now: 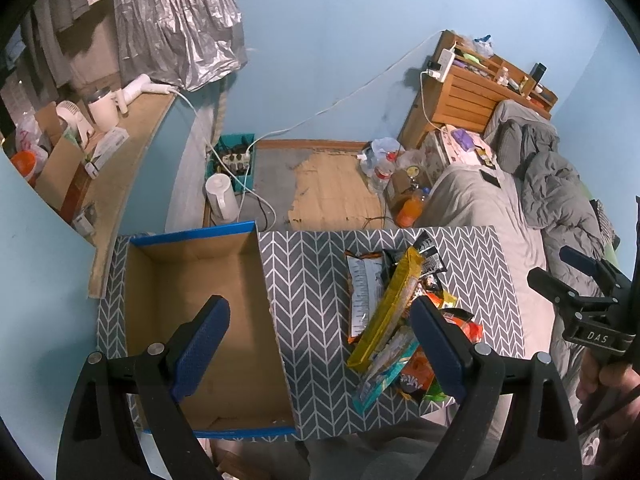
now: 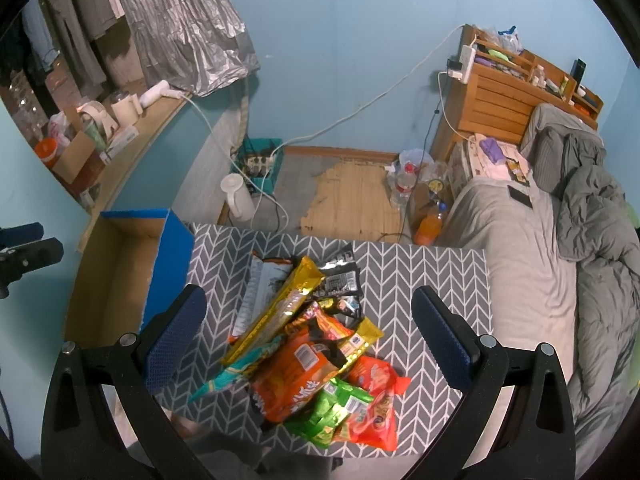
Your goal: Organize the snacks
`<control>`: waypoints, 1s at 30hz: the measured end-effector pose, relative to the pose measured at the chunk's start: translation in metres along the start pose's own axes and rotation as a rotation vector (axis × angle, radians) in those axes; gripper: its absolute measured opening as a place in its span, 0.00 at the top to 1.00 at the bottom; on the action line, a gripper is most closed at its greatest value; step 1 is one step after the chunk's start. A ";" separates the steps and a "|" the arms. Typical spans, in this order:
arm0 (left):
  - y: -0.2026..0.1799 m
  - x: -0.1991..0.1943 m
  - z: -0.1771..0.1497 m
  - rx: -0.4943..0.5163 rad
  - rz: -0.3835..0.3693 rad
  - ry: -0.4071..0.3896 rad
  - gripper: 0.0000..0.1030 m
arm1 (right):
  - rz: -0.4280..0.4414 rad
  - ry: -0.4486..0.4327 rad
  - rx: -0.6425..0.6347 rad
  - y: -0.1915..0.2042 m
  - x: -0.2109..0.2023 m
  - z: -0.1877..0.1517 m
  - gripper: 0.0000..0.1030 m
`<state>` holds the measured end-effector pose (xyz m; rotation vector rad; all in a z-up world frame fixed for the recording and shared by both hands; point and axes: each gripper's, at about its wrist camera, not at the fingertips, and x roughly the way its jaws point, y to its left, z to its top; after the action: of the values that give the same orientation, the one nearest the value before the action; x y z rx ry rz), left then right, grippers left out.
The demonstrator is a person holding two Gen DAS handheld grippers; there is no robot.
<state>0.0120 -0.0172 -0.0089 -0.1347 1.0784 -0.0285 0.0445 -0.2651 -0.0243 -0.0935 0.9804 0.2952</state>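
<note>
Chevron-patterned table (image 2: pixel 420 280) carries snack packets (image 2: pixel 312 344) and a cardboard box (image 1: pixel 192 320) at nine o'clock; bed (image 2: pixel 520 240) at three; left gripper (image 1: pixel 320 336) and right gripper (image 2: pixel 312 328) gape wide, empty

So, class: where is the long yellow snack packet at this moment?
The long yellow snack packet lies atop the snack pile on the patterned table, right of the cardboard box.

home bedroom, I'm right beside an unmade bed (image 2: pixel 520 248) with grey duvet (image 2: pixel 592 216), wooden headboard shelf (image 2: pixel 520 80) full of small bottles, clothes (image 2: pixel 80 28) hanging by window ledge, kettle (image 2: pixel 236 196) and power strip (image 2: pixel 260 162) on worn floor (image 2: pixel 352 196)
</note>
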 end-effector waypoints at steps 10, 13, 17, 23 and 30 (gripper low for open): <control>-0.002 0.000 0.000 0.005 0.002 -0.003 0.10 | 0.000 0.002 0.003 0.001 0.000 0.000 0.02; -0.002 0.000 0.000 0.004 0.002 -0.002 0.10 | -0.001 0.003 0.007 0.000 -0.002 -0.001 0.02; -0.003 0.000 0.000 0.004 0.003 -0.003 0.10 | -0.001 0.003 0.007 0.000 -0.002 0.000 0.02; -0.003 0.001 0.000 0.003 0.001 -0.004 0.10 | -0.002 0.004 0.007 0.000 -0.003 -0.001 0.02; -0.004 0.002 0.000 0.002 -0.003 -0.002 0.10 | -0.001 0.006 0.008 0.000 -0.003 0.000 0.02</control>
<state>0.0134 -0.0215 -0.0103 -0.1344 1.0764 -0.0324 0.0429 -0.2661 -0.0224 -0.0879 0.9874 0.2907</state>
